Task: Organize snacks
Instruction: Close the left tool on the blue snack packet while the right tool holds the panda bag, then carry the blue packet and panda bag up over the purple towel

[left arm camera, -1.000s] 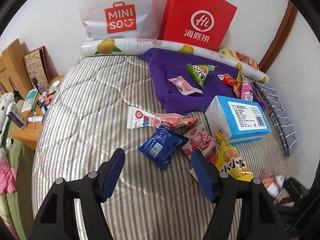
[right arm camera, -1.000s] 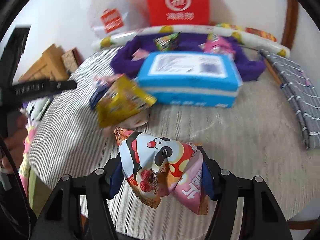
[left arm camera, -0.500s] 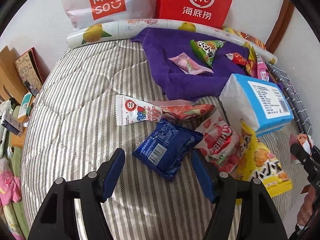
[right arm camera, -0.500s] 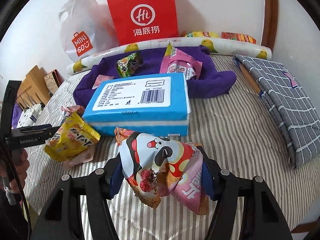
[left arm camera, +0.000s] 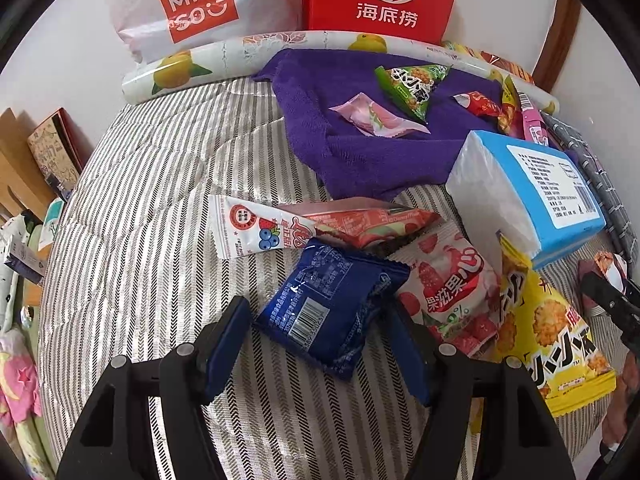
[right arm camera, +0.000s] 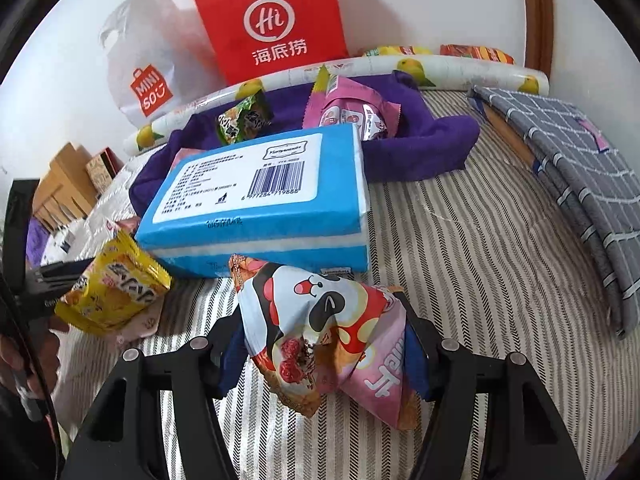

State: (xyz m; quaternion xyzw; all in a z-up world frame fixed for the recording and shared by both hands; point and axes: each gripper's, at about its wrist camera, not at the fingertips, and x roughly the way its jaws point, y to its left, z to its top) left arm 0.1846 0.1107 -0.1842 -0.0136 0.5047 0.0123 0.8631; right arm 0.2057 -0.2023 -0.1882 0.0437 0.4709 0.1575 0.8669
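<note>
My left gripper is open, its jaws on either side of the near end of a blue snack packet that lies on the striped bed cover. Beside it lie a strawberry packet, a long red-and-white packet and a yellow packet. My right gripper is shut on a panda-print snack bag, held above the cover in front of a blue tissue pack. A purple towel at the back holds a green packet and a pink packet.
A red paper bag and a white Miniso bag lean on the wall behind a fruit-print roll. A grey checked cloth lies at the right. A wooden bedside stand with small items is at the left.
My left gripper has moved forward and down, so the blue packet now lies between its open jaws. My right gripper, still holding the panda bag, has turned and come closer to the tissue pack.
</note>
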